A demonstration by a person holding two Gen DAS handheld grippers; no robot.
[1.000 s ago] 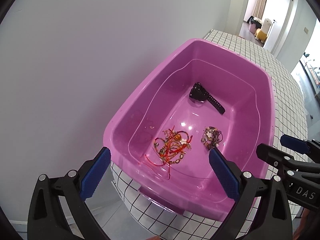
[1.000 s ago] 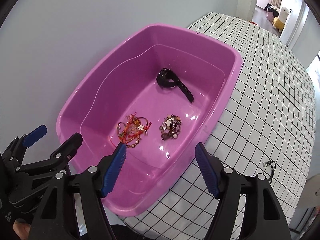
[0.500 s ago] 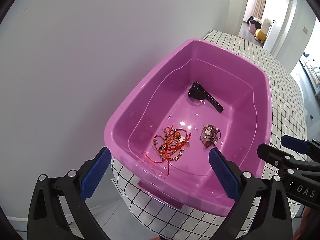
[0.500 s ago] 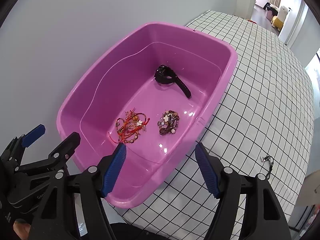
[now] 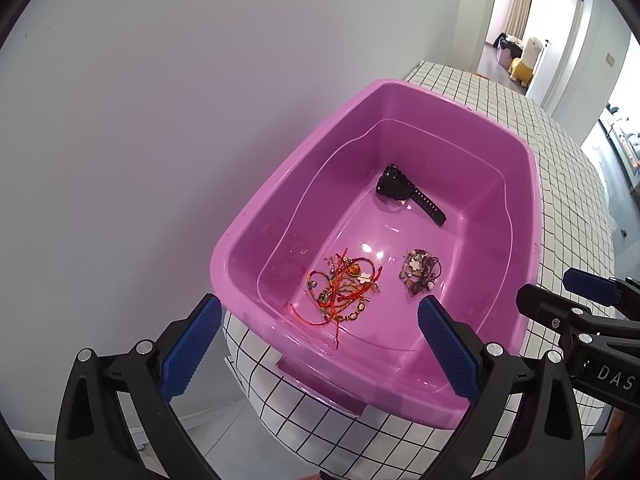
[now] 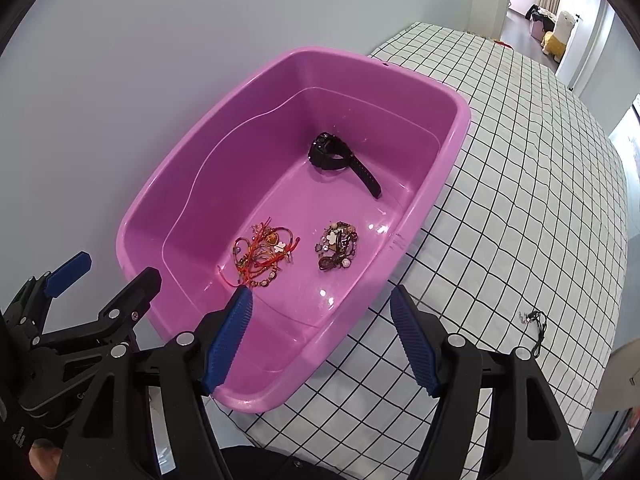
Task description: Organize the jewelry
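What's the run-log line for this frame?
left gripper: open, empty | right gripper: open, empty | pink tub: watch, two jewelry tangles | stage: pre-grasp

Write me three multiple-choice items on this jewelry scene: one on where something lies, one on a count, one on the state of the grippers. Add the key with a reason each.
1. Where does the black watch lie?
A. On the checkered tablecloth
B. Inside the pink basin, at its far end
C. Between the right gripper's fingers

2. How many separate things or heaps lie in the pink basin?
A. One
B. Three
C. Five

3. How do the two grippers stand?
A. Both open and empty
B. Both shut on jewelry
C. Left open, right shut on the watch

Key:
1 B: the watch rests on the basin floor beyond both heaps.
2 B: the watch, the red-and-gold tangle and the dark beaded heap.
3 A: the left gripper and the right gripper show wide gaps with nothing between the fingers.
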